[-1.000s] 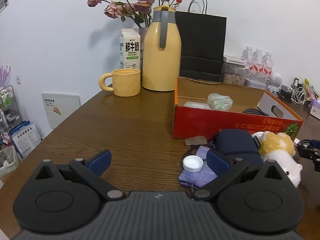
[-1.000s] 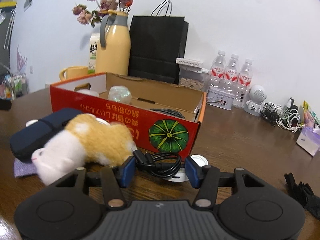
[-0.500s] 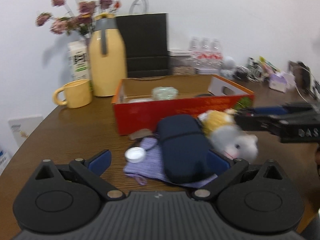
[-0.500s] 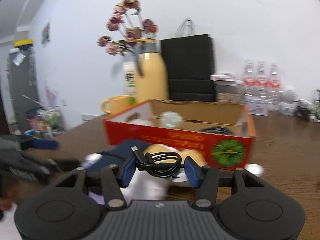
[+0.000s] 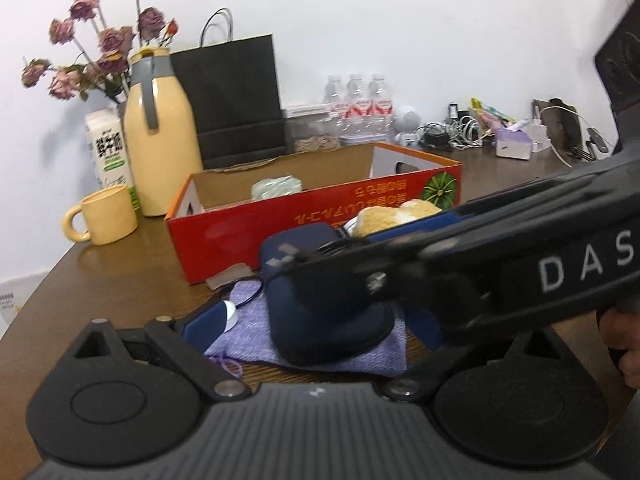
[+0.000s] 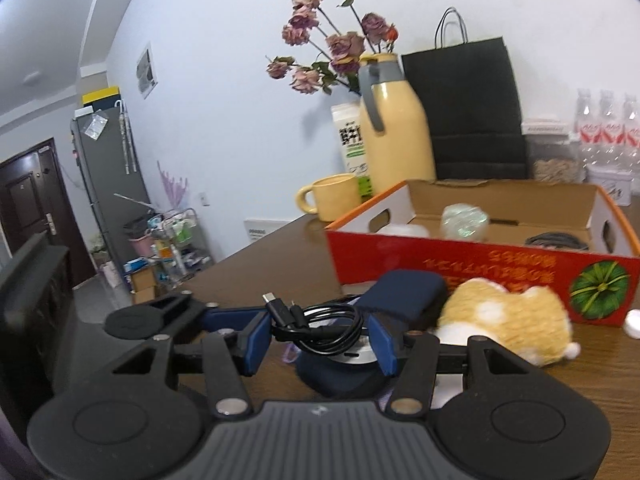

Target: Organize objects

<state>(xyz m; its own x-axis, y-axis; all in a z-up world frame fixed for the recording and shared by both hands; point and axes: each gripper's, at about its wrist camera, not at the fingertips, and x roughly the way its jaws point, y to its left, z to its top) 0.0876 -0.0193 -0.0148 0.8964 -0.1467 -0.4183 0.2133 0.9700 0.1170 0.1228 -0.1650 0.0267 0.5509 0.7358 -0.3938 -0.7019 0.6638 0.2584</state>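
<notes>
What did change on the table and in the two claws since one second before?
The right claw, shut on the black cable throughout, carried it left from beside the plush to above the blue case. The left claw moved in around the case and pouch; its jaws are closing, not yet gripping. The red box, mug and jug stayed put.

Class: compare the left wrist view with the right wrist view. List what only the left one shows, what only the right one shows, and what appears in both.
Only the left wrist view shows the purple cloth pouch under the navy case, the tangle of chargers by the wall, and the right gripper's body crossing the frame. Only the right wrist view shows the dark door, the grey fridge, the black coiled cable clamped in the right gripper, and a cable in the box. Both show the red box, yellow flask, yellow mug, black bag, flowers and plush toy.
</notes>
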